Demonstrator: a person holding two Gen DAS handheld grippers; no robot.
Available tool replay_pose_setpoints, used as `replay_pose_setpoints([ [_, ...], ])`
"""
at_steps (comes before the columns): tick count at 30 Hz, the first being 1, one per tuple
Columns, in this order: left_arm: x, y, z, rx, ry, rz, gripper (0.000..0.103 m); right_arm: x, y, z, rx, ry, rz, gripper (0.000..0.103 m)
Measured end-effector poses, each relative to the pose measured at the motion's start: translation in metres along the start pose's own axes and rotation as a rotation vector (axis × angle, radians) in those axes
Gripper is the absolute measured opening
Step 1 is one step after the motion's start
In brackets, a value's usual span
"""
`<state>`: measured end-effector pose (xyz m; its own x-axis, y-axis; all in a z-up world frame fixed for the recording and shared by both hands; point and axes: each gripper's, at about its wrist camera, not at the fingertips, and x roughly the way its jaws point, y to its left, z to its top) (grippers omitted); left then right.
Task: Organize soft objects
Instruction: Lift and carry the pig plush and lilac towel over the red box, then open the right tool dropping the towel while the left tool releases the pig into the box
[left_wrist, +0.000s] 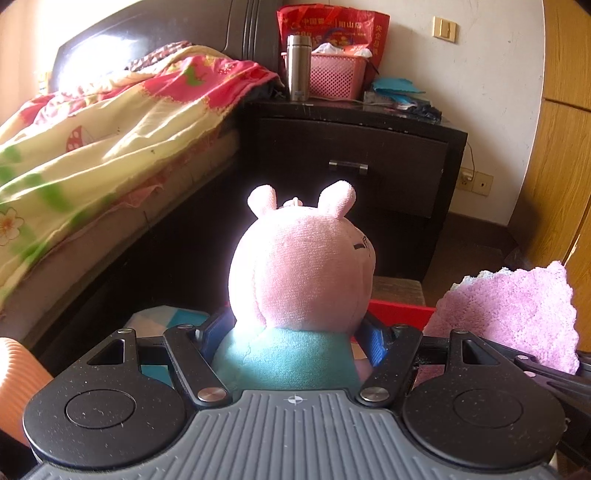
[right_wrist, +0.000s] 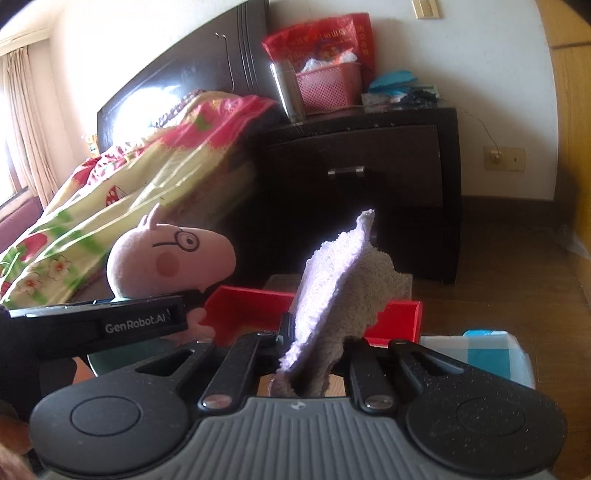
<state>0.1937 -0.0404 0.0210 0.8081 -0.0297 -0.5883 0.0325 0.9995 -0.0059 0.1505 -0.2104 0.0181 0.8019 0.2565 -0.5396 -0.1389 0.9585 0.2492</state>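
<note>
My left gripper is shut on a pink pig plush with a teal shirt, gripped at the body and held upright. The plush also shows in the right wrist view, with glasses, facing right. My right gripper is shut on a fluffy lilac towel that stands up between the fingers. The towel appears in the left wrist view at the right. A red open box sits on the floor just beyond both grippers, below the plush and the towel.
A dark nightstand stands ahead with a steel flask, a pink basket and a red bag. A bed with a floral quilt is on the left. A white and blue bag lies at the right on the wood floor.
</note>
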Motion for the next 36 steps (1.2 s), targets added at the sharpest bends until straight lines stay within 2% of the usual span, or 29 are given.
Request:
replay_pose_setpoints([
  [3,0.011,-0.001,-0.004,0.004,0.013,0.013,0.07,0.013,-0.002,-0.006,-0.029,0.014,-0.032,0.0],
  [6,0.019,0.002,-0.006,-0.017,0.033,0.007,0.071,0.024,-0.007,-0.011,-0.019,0.034,-0.047,0.0],
  [14,0.032,0.0,-0.012,0.004,0.069,0.019,0.07,0.04,-0.013,-0.018,-0.017,0.071,-0.077,0.0],
  [15,0.031,-0.001,-0.013,0.007,0.06,0.025,0.071,0.041,-0.013,-0.019,-0.018,0.073,-0.079,0.0],
  [18,0.028,-0.003,-0.011,0.026,0.042,0.033,0.083,0.042,-0.014,-0.019,-0.007,0.075,-0.08,0.004],
  [28,0.011,-0.008,-0.006,0.048,0.02,0.039,0.084,0.028,-0.014,-0.014,0.01,0.059,-0.073,0.008],
  [36,-0.022,-0.011,-0.003,0.067,-0.02,0.039,0.088,0.003,0.002,-0.007,-0.022,0.029,-0.059,0.01],
])
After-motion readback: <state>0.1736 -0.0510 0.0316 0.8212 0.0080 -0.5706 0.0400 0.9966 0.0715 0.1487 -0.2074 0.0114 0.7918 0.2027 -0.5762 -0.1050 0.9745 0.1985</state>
